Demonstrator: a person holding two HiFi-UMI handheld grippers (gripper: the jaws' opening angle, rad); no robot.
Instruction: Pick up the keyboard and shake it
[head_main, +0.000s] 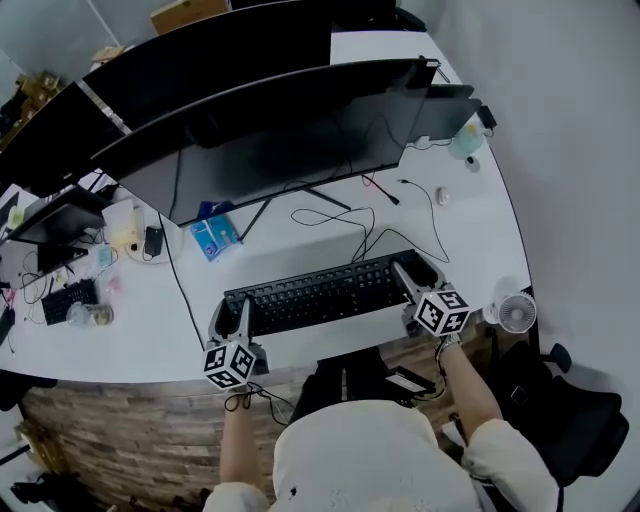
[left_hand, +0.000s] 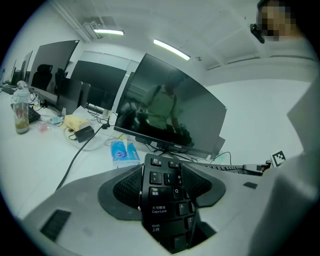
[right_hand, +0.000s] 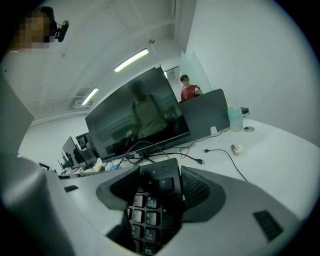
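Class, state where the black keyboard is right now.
In the head view, the keyboard is centre, before the big monitor, its ends clamped by the left tool and right tool.

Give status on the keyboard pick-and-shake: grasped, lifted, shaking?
Done: both ends are gripped. The left gripper is shut on the keyboard at its Caps Lock end, the right gripper at its number-pad end. In hand: the lift; the head view doesn't settle whether the keyboard is clear of the desk. Left: the shake, which nothing here shows.
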